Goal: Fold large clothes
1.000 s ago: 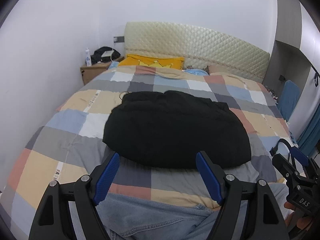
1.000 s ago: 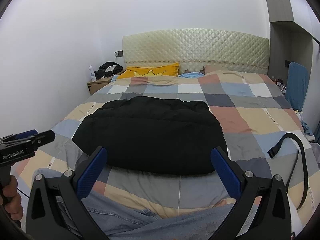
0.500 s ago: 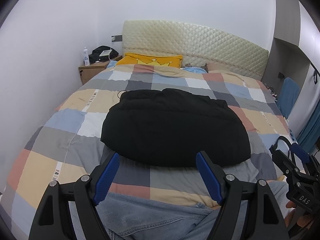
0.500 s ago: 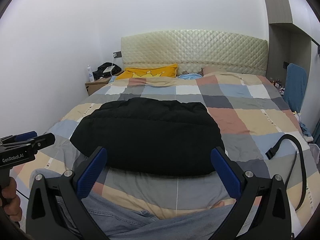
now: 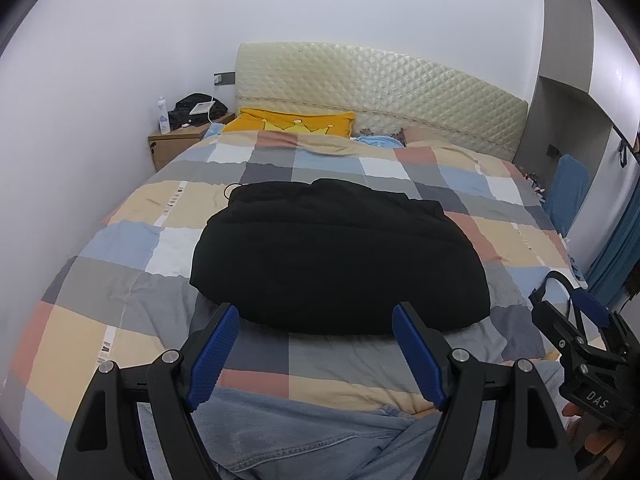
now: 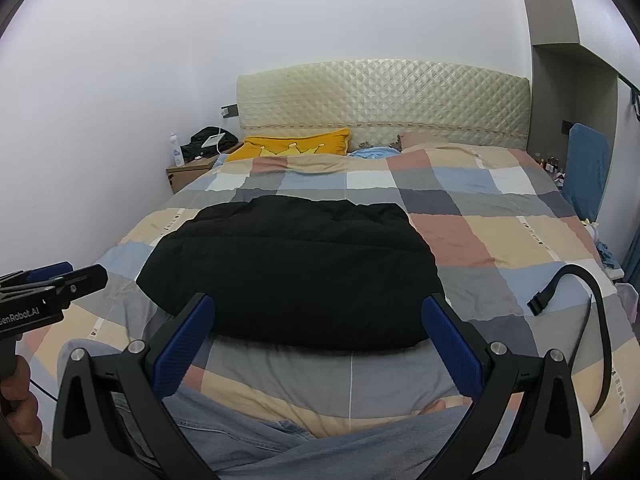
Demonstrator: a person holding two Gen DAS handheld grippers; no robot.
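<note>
A black puffy garment [image 5: 336,256] lies folded into a compact rounded block on the checked bedspread [image 5: 120,280]; it also shows in the right wrist view [image 6: 288,272]. My left gripper [image 5: 316,352] is open and empty, held above the near edge of the bed, short of the garment. My right gripper [image 6: 316,344] is open and empty, also short of the garment's near edge. Each gripper shows at the edge of the other's view, the right one [image 5: 580,344] and the left one [image 6: 48,292].
The person's jeans-clad legs [image 5: 304,432] lie under both grippers. A black strap [image 6: 580,300] lies on the bed's right side. A yellow pillow [image 5: 292,124] rests by the quilted headboard [image 5: 380,100]. A nightstand [image 5: 176,144] with a bottle and dark items stands at the back left.
Both grippers have stayed open and empty. The views have shifted slightly, with the garment unmoved on the bed.
</note>
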